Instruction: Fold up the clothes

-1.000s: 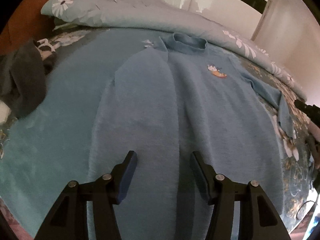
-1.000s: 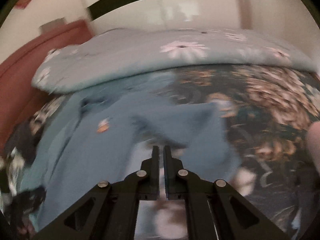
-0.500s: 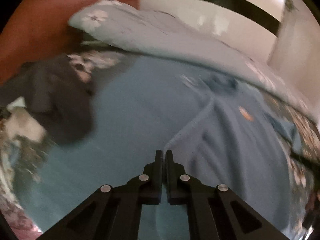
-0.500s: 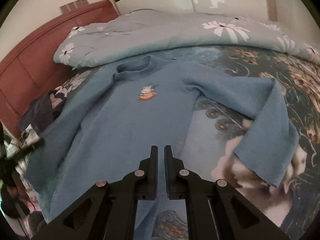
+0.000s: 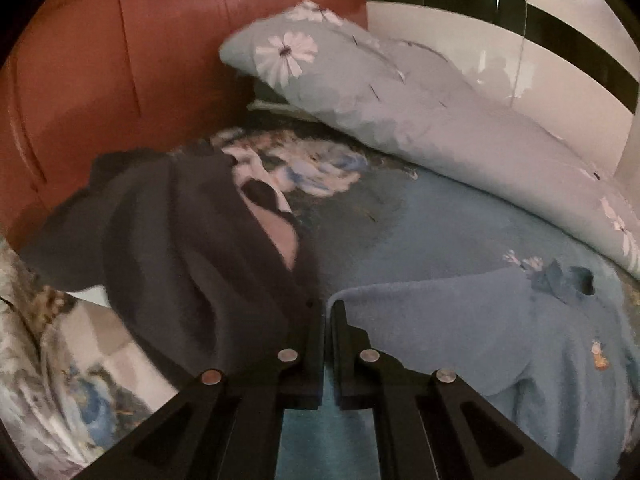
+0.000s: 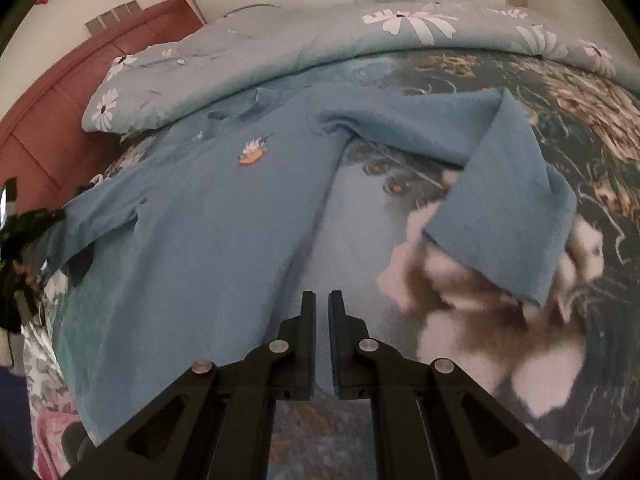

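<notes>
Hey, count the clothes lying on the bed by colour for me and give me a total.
Light blue: 1, the sweater spread flat on the bed.
Dark grey: 1, the cardigan near the headboard.
Total: 2 garments.

Your two wrist views: dim indoor light, muted colour. Glare on the glossy wall panel (image 5: pixel 500 32) at upper right in the left view. Strong fisheye bending and black corners throughout. Motion blur smears the floral bedsheet (image 6: pixel 500 320) in the right view; no hard shadows.
</notes>
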A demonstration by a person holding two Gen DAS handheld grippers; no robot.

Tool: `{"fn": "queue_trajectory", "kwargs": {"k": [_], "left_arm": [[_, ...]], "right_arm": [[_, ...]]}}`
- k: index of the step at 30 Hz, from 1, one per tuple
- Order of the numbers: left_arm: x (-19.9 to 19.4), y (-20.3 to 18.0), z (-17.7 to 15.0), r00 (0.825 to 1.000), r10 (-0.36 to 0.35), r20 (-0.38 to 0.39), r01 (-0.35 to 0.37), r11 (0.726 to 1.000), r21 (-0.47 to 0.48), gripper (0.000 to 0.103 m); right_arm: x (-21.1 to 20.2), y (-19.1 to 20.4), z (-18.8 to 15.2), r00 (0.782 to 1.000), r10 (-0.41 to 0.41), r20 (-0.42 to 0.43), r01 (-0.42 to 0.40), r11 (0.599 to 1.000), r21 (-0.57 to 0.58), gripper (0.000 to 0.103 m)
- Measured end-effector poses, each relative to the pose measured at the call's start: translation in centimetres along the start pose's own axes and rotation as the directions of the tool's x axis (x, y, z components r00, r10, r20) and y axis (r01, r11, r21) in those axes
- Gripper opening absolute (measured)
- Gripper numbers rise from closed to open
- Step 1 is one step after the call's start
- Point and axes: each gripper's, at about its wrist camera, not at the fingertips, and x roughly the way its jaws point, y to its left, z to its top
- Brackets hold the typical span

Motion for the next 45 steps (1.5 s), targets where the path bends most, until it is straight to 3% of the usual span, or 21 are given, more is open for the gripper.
{"fn": "queue_trajectory", "kwargs": {"k": [2, 8, 10, 12, 18, 20, 22, 29, 37, 42, 45], "left_arm": [[0.4, -0.3, -0.1, 0.998, -0.055, -0.022, 0.055, 0.998, -0.012, 0.007], [-2.8, -1.7, -3.2, 0.990, -0.142, -0.010, 0.142, 0.989, -0.027, 0.033], [-4.2, -2.2, -5.0, 0.982, -0.190, -0.006, 0.190, 0.981, -0.029, 0.047], [-5.8, -2.8, -7.2, 0.972, -0.233, -0.006, 0.233, 0.972, -0.015, 0.051], [-8.7, -5.1, -13.9, 0.955, -0.288, -0.069, 0.292, 0.954, 0.071, 0.052], [-8.9, -5.4, -15.2, 0.946, -0.307, -0.102, 0.315, 0.946, 0.077, 0.052], [-8.9, -5.5, -16.2, 0.938, -0.318, -0.137, 0.329, 0.942, 0.069, 0.052], [-10.4, -5.8, -19.5, 0.904, -0.374, -0.206, 0.394, 0.916, 0.067, 0.052], [-9.3, -7.0, -21.5, 0.848, -0.440, -0.296, 0.465, 0.885, 0.016, 0.052], [-8.9, -7.5, -22.1, 0.818, -0.471, -0.329, 0.498, 0.867, -0.004, 0.052], [-9.1, -7.7, -22.3, 0.818, -0.470, -0.331, 0.502, 0.865, 0.011, 0.052]], "right_arm": [[-0.3, -0.1, -0.7, 1.000, 0.007, -0.012, -0.007, 1.000, 0.001, 0.005], [-1.5, 0.6, -4.0, 0.993, 0.102, -0.065, -0.102, 0.995, 0.007, 0.006], [-1.7, 1.1, -5.2, 0.990, 0.120, -0.078, -0.120, 0.993, 0.010, 0.020], [-2.1, 1.7, -6.2, 0.988, 0.137, -0.077, -0.137, 0.991, 0.001, 0.027], [-2.3, 3.8, -7.5, 0.992, 0.093, -0.085, -0.100, 0.992, -0.077, 0.027], [-3.3, 3.1, -7.6, 0.995, 0.081, -0.054, -0.084, 0.994, -0.063, 0.026], [-4.3, 2.4, -7.8, 0.997, 0.069, -0.023, -0.070, 0.996, -0.049, 0.003], [-7.8, -0.2, -8.2, 0.996, 0.021, 0.085, -0.022, 1.000, 0.003, 0.003], [-7.1, -4.0, -9.7, 0.998, -0.055, 0.043, 0.050, 0.994, 0.097, 0.001], [-7.8, -4.4, -9.5, 0.995, 0.031, 0.092, -0.041, 0.993, 0.108, 0.001], [-7.6, -4.2, -9.0, 0.992, 0.060, 0.107, -0.072, 0.991, 0.113, 0.002]]}}
